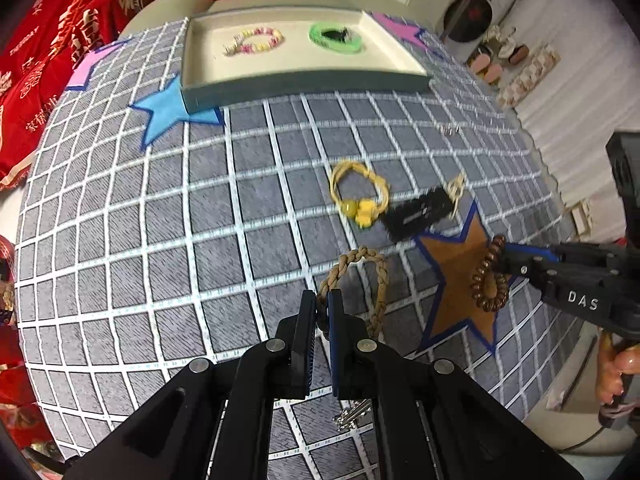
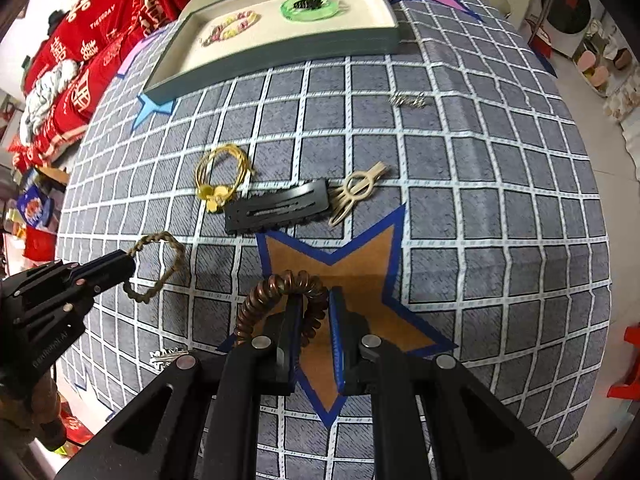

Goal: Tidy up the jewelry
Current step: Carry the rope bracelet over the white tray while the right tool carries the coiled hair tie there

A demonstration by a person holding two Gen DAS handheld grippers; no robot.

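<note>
My left gripper (image 1: pixel 322 304) is shut on a tan braided rope bracelet (image 1: pixel 378 280), which hangs just above the grid cloth. From the right wrist view that left gripper (image 2: pixel 128 258) pinches the braided bracelet (image 2: pixel 170 264) by one end. My right gripper (image 2: pixel 316 300) is shut on a brown spiral coil band (image 2: pixel 256 300) over the brown star. In the left wrist view the right gripper (image 1: pixel 506 256) holds the coil band (image 1: pixel 490 280). A grey tray (image 1: pixel 304 84) at the far side holds a pastel bead bracelet (image 1: pixel 256 40) and a green ring (image 1: pixel 336 38).
On the cloth lie a yellow cord bracelet (image 2: pixel 220 176), a black hair clip (image 2: pixel 280 208), a beige clip (image 2: pixel 356 192) and small silver pieces (image 2: pixel 408 100) (image 2: pixel 168 356). Red cushions (image 1: pixel 60 60) border the left. A person's hand (image 1: pixel 616 372) shows at the right.
</note>
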